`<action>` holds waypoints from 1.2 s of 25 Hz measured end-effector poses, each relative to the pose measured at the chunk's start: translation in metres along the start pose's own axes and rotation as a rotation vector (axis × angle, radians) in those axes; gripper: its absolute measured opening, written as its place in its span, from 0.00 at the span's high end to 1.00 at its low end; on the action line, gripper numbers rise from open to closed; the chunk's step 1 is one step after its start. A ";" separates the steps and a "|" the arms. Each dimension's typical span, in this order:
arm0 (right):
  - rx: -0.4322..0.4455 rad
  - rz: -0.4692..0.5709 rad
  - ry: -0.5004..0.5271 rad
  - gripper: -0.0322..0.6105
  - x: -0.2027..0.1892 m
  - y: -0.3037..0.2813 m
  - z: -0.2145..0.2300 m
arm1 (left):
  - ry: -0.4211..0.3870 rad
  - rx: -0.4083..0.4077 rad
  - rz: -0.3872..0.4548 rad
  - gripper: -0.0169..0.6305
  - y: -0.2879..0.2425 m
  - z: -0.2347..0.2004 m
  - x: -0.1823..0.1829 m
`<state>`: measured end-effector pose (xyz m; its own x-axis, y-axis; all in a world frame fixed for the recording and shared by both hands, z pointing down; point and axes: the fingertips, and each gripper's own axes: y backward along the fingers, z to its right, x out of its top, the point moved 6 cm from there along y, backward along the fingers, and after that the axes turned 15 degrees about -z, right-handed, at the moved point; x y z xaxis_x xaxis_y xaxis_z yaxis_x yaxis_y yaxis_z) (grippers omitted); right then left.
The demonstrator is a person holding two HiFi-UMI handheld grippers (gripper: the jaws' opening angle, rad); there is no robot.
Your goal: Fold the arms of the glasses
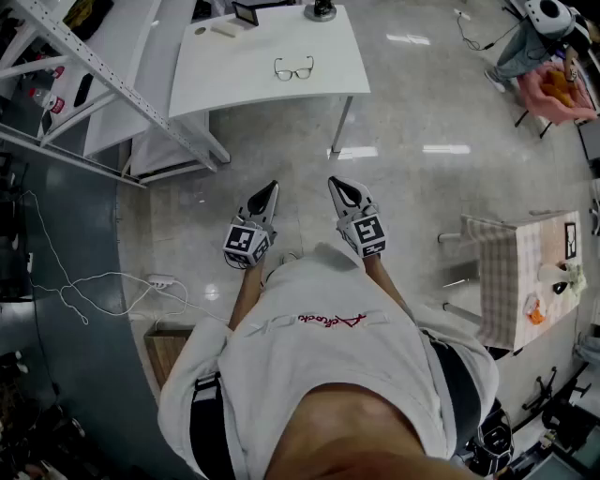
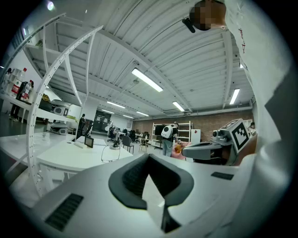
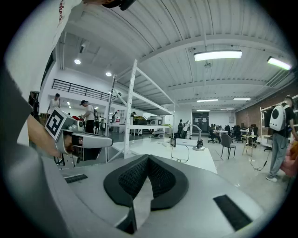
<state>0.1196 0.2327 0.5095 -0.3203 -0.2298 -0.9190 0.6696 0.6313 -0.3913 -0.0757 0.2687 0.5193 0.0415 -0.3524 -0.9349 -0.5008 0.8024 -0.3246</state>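
Upper middle of the head view: glasses (image 1: 293,69) on the white bench (image 1: 234,75), near its front edge, arms spread open as far as can be told, nothing touching them. Toward the bench's far edge, at the top of the frame, a small dark screen (image 1: 246,12) and a black stand (image 1: 320,9), both well apart from the glasses.

Below the bench, in mid-frame over the pale floor (image 1: 403,122): left gripper (image 1: 273,186) and right gripper (image 1: 333,180), side by side, tips pointing up the frame toward the bench, well short of it. Each held in front of a white shirt (image 1: 328,347), marker cubes facing the camera.

In the left gripper view, fingers (image 2: 130,179) clenched, tips meeting at centre frame, nothing between them; the glasses small at left of centre, on the bench; the other gripper at right of frame. In the right gripper view, the same: fingers (image 3: 132,179) pressed together at the tips and empty, glasses just right of centre, on the bench beyond; the other gripper at left of frame.

Upper left of the head view: white rack (image 1: 103,75) beside the bench. Lower left: white cable (image 1: 94,279) looped on the floor. Right edge: checked cloth (image 1: 502,272) over another table.
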 end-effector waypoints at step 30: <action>0.051 0.015 -0.049 0.92 -0.027 0.019 0.044 | 0.009 0.024 -0.045 0.96 -0.041 0.045 0.000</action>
<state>0.1709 0.2180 0.5247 -0.2777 -0.2567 -0.9257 0.7081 0.5965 -0.3778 -0.0165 0.2575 0.5262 0.0560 -0.3928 -0.9179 -0.4780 0.7966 -0.3701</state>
